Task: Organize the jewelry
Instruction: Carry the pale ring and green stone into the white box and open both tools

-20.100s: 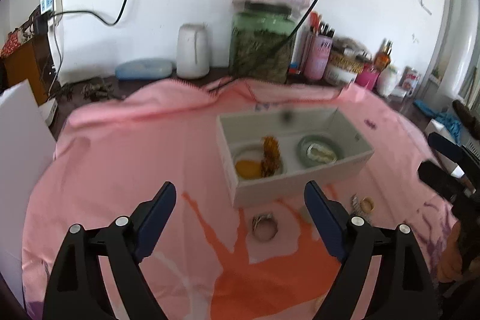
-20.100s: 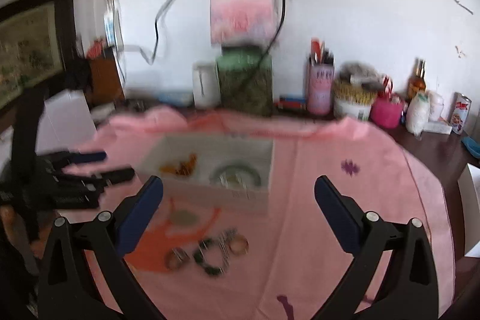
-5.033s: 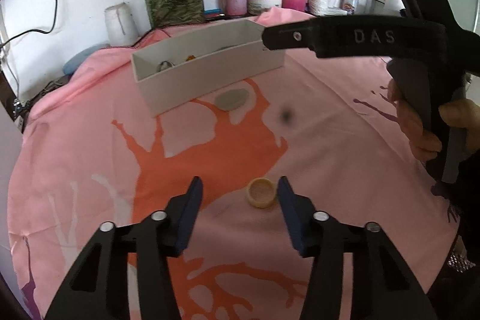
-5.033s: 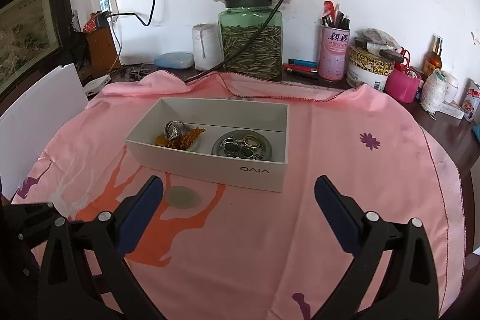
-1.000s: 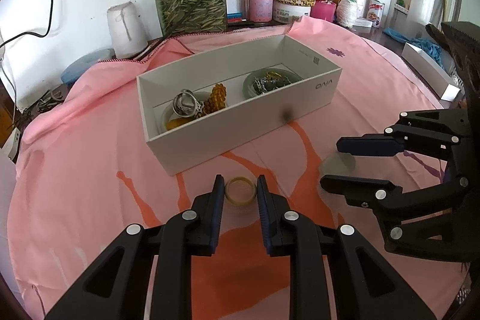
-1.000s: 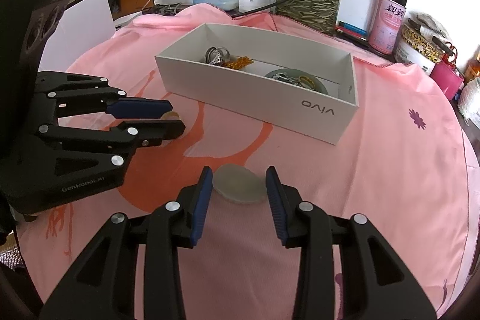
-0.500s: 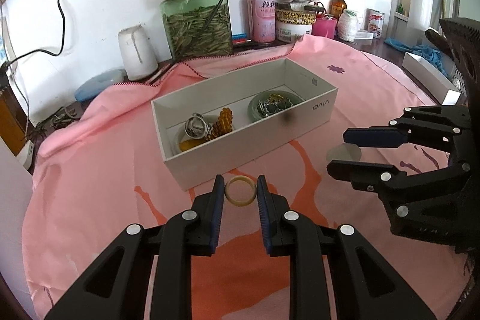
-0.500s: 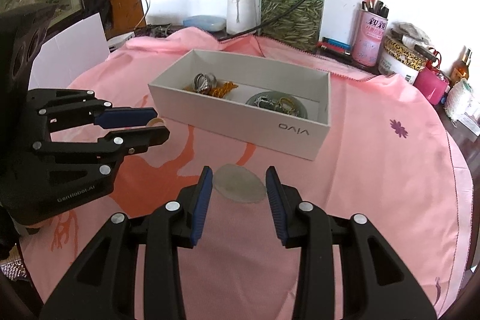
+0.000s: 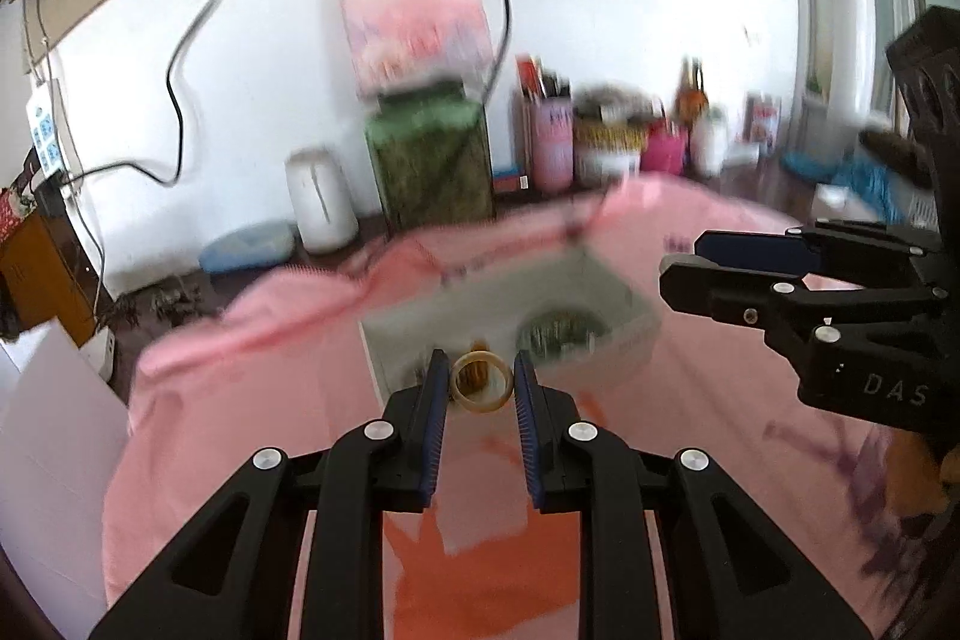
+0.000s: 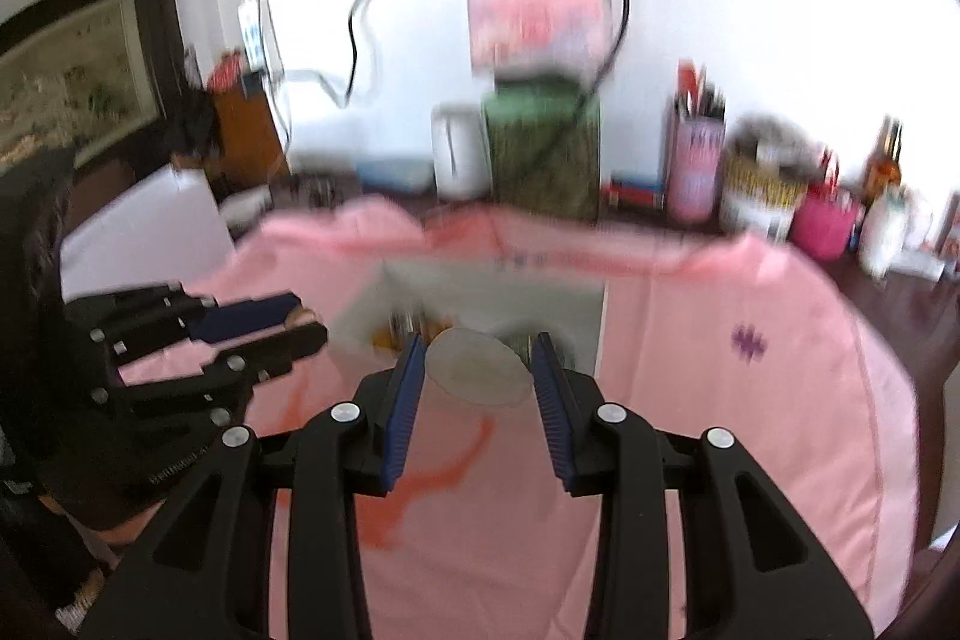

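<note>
**Two tools, each carrying one piece**

Left view: the left tool pinches a yellow ring, up off the pink cloth.

Right view: the right tool squeezes a pale flat stone, heading, I think, for the white box.

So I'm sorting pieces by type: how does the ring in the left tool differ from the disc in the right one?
The ring is an open yellowish band; the disc is solid, pale and greyish. The disc is wider, so the right tool stands wider than the left tool. Both are pinched at their edges, in front of the box.
</note>
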Available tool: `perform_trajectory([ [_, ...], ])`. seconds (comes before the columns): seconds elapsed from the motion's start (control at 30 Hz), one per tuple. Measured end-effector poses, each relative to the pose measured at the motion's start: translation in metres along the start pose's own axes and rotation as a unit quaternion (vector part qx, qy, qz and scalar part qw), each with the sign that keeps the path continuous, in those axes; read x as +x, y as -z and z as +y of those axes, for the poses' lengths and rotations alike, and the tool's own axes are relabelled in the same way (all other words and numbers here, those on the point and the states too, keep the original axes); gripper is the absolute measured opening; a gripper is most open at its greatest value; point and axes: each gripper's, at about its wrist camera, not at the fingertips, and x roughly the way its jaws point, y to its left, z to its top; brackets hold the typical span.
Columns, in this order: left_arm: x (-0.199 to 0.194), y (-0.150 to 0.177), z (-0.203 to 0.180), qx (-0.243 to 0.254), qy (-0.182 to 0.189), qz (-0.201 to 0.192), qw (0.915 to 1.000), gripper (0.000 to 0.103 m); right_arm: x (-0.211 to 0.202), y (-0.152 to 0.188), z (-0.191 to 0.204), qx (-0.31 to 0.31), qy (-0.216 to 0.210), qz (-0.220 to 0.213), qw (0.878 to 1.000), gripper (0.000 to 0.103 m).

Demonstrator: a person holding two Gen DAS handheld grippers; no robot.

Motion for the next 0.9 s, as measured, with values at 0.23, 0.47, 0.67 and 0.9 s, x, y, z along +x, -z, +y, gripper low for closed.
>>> perform_trajectory([
  [0.23,0.011,-0.05,0.023,-0.052,-0.004,-0.028,0.9982,0.022,0.002,-0.052,-0.006,0.035,-0.009,-0.041,0.999,0.035],
  [0.47,0.066,-0.032,0.031,-0.077,-0.012,0.026,0.9966,0.022,0.064,-0.028,-0.019,0.058,-0.001,0.034,0.998,0.035],
  [0.67,0.1,-0.014,0.037,-0.087,-0.004,0.072,0.9936,0.022,0.1,-0.007,-0.032,0.067,0.017,0.088,0.994,0.035],
  [0.9,0.118,-0.003,0.035,-0.083,-0.002,0.095,0.992,0.027,0.117,0.003,-0.041,0.081,0.025,0.113,0.99,0.038],
])
